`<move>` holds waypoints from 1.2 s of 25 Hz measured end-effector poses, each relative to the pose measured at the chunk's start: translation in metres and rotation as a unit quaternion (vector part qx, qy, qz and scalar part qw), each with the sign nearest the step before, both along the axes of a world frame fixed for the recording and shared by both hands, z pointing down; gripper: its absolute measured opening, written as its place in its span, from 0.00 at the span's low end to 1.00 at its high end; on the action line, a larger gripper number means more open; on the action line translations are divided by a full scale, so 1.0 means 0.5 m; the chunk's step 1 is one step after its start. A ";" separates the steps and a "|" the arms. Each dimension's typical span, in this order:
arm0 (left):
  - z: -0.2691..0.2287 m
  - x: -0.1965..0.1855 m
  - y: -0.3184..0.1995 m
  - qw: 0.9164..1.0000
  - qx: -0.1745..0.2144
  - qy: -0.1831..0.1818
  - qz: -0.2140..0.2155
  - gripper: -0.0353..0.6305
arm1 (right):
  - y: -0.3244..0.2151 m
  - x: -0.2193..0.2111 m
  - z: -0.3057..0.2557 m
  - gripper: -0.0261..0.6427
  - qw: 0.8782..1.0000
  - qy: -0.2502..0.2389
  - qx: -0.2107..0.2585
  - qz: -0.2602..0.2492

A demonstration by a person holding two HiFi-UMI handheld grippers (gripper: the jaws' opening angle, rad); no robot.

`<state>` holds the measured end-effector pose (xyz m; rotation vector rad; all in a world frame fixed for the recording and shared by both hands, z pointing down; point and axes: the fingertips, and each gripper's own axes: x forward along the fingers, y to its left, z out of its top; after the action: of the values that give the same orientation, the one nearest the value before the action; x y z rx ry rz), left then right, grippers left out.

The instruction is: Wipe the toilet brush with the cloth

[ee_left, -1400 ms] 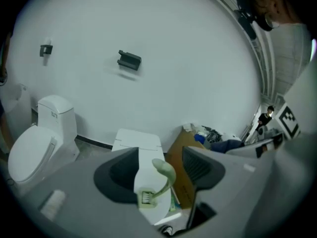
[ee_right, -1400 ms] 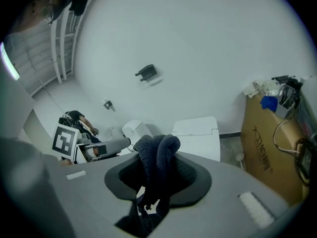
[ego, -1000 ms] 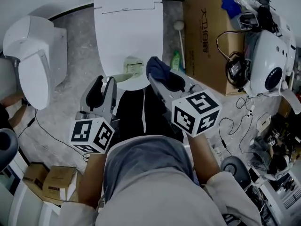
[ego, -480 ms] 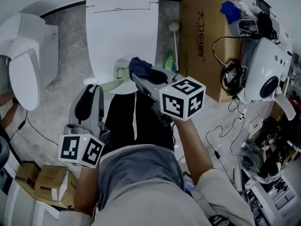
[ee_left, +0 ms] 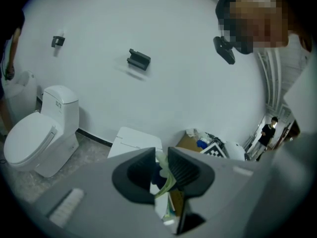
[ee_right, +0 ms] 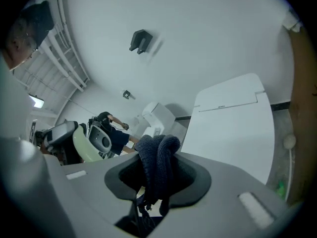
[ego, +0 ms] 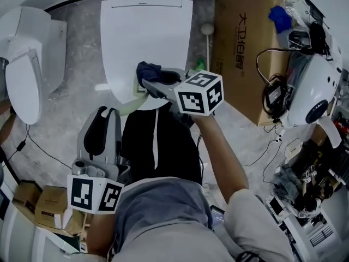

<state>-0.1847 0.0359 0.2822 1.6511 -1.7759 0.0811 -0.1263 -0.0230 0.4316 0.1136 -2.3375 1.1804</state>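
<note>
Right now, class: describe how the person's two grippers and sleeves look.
The left gripper and right gripper match: smooth grey bodies with black ribbed pads lining the jaws. Each carries a cube of black-and-white square markers at the hand end. The person wears short pale grey sleeves.

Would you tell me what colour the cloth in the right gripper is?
Dark navy blue; the cloth shows best in the right gripper view.

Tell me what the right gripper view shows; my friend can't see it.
The right gripper pinches a bunched dark blue knitted cloth between its jaws. Behind it lies a closed white toilet lid below a white wall.
</note>
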 end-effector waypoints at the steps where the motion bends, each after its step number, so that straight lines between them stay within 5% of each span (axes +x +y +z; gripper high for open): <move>1: 0.002 0.000 0.003 1.000 0.001 0.000 -0.001 0.05 | 0.002 -0.007 0.016 0.20 1.000 0.002 -0.004 -0.009; 9: 0.007 -0.002 0.017 1.000 0.008 0.004 -0.006 0.05 | 0.026 -0.063 0.115 0.20 0.993 0.022 -0.005 -0.117; 16: 0.010 0.000 0.028 1.000 0.015 0.000 -0.017 0.05 | 0.068 -0.085 0.197 0.20 0.966 0.062 0.032 -0.249; 30: 0.013 -0.010 0.046 0.998 0.032 0.014 -0.053 0.05 | 0.104 -0.158 0.269 0.20 0.936 0.104 0.005 -0.337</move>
<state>-0.1897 0.0587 0.2885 1.5909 -1.8592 -0.0471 -0.2055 0.0288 0.5659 -0.4995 -1.9438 0.7624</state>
